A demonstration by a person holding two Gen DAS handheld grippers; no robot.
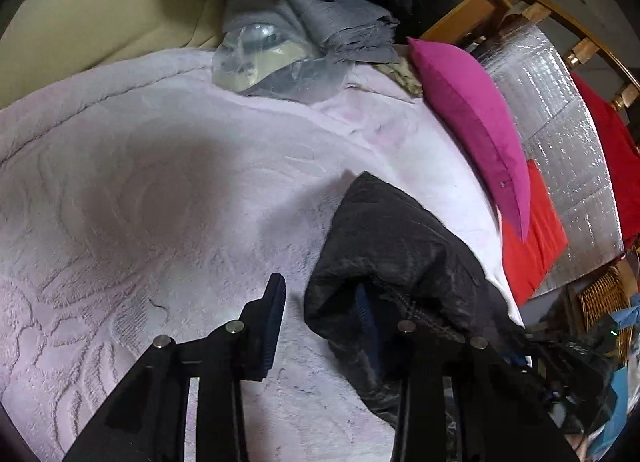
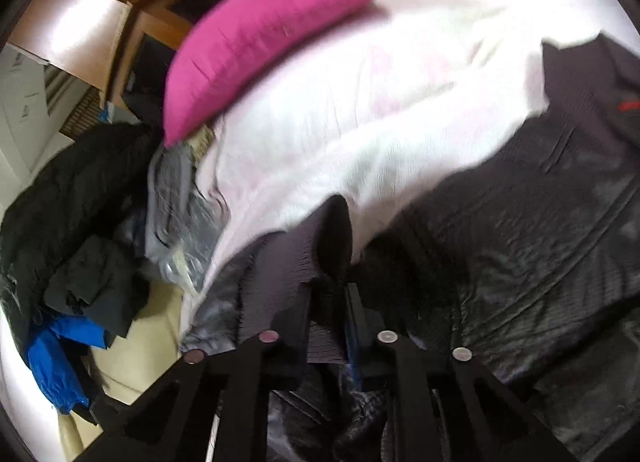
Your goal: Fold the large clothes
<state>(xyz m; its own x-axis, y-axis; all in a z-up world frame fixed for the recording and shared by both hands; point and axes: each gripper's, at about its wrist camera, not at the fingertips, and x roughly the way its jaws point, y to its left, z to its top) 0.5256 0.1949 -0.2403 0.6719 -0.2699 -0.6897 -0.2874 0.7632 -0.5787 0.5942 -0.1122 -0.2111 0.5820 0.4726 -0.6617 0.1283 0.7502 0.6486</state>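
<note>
1. The black jacket (image 2: 520, 222) lies on the pink bedspread (image 1: 160, 182), near the magenta pillow (image 1: 472, 130).
2. Right gripper (image 2: 340, 262): jaws pressed together, pinching the jacket's ribbed cuff (image 2: 280, 282).
3. Left gripper (image 1: 320, 318): jaws spread; one finger sits inside a jacket fold, with no pinch visible.

Magenta pillow (image 1: 472, 122) beside red cushion (image 1: 532, 238)
</note>
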